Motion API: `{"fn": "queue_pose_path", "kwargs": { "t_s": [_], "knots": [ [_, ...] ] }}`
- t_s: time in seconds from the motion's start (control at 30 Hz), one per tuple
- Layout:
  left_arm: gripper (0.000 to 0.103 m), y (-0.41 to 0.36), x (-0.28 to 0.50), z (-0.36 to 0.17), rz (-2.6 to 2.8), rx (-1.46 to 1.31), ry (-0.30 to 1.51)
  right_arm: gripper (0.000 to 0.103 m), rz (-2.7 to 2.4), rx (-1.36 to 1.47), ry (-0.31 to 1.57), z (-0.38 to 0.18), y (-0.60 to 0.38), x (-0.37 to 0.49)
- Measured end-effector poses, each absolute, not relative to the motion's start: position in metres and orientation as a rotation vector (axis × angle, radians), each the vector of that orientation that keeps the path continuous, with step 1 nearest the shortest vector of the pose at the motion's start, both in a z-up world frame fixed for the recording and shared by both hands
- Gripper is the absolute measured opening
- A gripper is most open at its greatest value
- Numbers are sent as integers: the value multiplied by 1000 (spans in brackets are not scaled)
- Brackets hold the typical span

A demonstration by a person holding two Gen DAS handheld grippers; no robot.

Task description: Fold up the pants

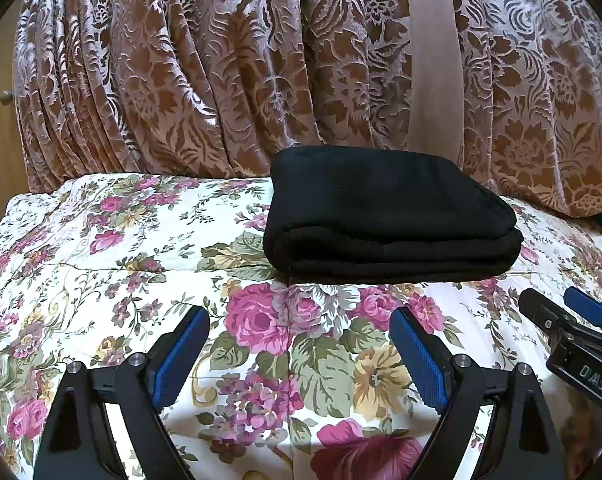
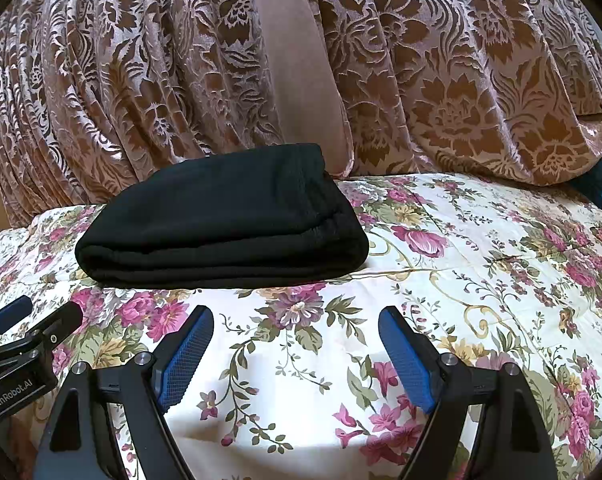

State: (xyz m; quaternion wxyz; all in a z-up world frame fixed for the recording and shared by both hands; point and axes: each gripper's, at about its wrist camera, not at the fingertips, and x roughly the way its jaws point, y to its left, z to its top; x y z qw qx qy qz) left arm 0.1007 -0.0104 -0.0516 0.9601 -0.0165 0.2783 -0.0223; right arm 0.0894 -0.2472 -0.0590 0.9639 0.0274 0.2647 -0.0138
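Observation:
The black pants (image 1: 389, 216) lie folded into a thick flat rectangle on the floral bedspread (image 1: 101, 248), close to the curtain. They also show in the right wrist view (image 2: 225, 220), left of centre. My left gripper (image 1: 299, 318) is open and empty, a short way in front of the pants and above the bedspread. My right gripper (image 2: 295, 316) is open and empty, in front of the pants' right end. The right gripper shows at the right edge of the left wrist view (image 1: 557, 304), and the left gripper at the left edge of the right wrist view (image 2: 41, 308).
A brown and pink patterned curtain (image 1: 221, 80) hangs right behind the bed, touching its far edge. The bedspread (image 2: 481, 260) stretches to the right of the pants. A wooden cabinet door with a knob (image 1: 5, 97) stands at the far left.

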Motion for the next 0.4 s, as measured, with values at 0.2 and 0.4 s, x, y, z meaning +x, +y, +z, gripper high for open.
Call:
{"fn": "queue_pose_path", "kwargs": {
  "t_s": [0.2,0.4],
  "knots": [
    [92,-9,104,-54,-51,-38,595,86,-27,60,548,-61,-248,91],
    [92,-7,110,-59,-61,-48,641,86,-26,64,557,-61,-249,92]
  ]
}}
